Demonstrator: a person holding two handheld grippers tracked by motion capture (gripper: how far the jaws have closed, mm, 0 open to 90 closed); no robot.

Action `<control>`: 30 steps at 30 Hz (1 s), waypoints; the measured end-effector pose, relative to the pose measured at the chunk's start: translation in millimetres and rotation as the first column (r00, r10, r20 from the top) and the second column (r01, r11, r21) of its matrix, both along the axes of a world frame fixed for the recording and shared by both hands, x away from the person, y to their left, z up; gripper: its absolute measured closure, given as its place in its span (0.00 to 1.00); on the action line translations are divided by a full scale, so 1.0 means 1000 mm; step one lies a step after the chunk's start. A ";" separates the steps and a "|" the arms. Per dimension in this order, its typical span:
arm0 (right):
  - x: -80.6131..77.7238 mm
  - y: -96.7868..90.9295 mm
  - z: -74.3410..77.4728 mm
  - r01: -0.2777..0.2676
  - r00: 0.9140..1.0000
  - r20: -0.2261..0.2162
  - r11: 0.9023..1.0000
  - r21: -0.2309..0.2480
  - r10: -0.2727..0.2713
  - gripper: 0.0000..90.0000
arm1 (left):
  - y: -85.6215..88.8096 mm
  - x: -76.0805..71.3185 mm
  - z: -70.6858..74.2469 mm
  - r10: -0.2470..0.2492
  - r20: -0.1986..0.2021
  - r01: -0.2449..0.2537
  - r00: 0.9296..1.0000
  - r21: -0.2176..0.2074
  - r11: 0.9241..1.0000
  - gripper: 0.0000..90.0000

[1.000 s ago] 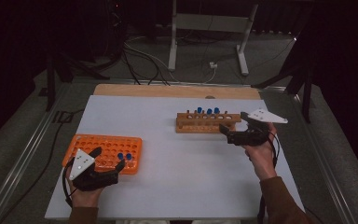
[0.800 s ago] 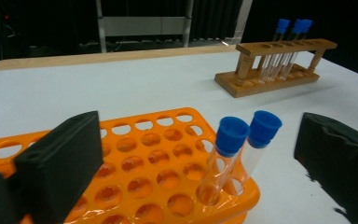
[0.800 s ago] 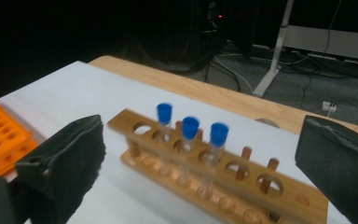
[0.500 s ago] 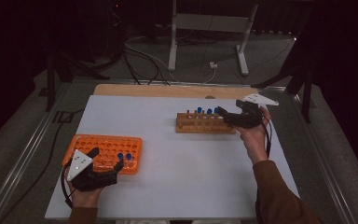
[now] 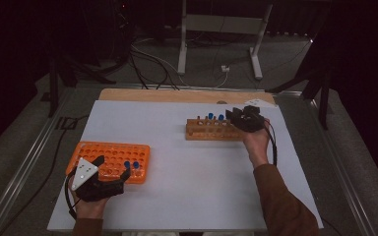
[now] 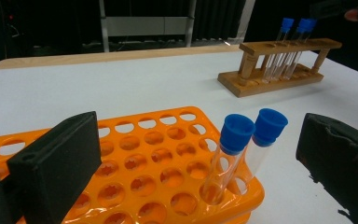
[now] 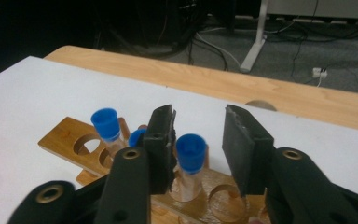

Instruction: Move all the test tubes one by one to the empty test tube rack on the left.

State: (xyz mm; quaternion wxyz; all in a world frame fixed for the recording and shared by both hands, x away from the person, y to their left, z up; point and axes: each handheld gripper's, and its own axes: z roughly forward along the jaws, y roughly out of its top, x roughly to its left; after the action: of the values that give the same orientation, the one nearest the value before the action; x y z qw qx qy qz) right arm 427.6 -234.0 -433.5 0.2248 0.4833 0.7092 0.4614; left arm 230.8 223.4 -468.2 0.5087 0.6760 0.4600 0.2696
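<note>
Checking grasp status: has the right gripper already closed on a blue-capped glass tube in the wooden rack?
No: the right gripper has its jaws open around a blue-capped tube, with a gap visible.

Light is falling mainly on the white table (image 5: pixel 177 147), which is reading bright and even in the high view, while the floor and background from ten through two o'clock are sinking into near black. That view is looking soft and grainy. In the left gripper view the orange rack (image 6: pixel 158 163) is catching glossy glare at six o'clock, and the wooden rack (image 6: pixel 279 65) at one o'clock is staying fairly sharp. In the right gripper view the black jaws are blurring slightly, and the upper left is going dark.
</note>
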 end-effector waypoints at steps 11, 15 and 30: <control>0.000 0.008 -0.020 0.006 1.000 -0.030 1.000 -0.029 -0.007 0.83 | 0.000 0.000 -0.001 0.003 -0.004 -0.003 1.000 0.005 1.000 0.01; -0.001 0.009 -0.022 0.016 0.999 -0.029 1.000 -0.007 -0.016 0.83 | 0.000 0.000 -0.001 0.005 -0.004 -0.005 1.000 0.004 1.000 0.01; -0.006 0.011 -0.028 0.031 0.999 -0.023 0.999 -0.041 -0.032 0.84 | -0.001 0.000 -0.001 0.010 -0.003 -0.010 1.000 0.007 1.000 0.01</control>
State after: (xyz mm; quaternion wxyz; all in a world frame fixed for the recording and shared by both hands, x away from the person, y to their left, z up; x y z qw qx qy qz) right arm 421.7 -223.2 -462.0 0.2333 0.4951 0.7133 0.4377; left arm 230.4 222.4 -469.0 0.5044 0.6757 0.4632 0.2727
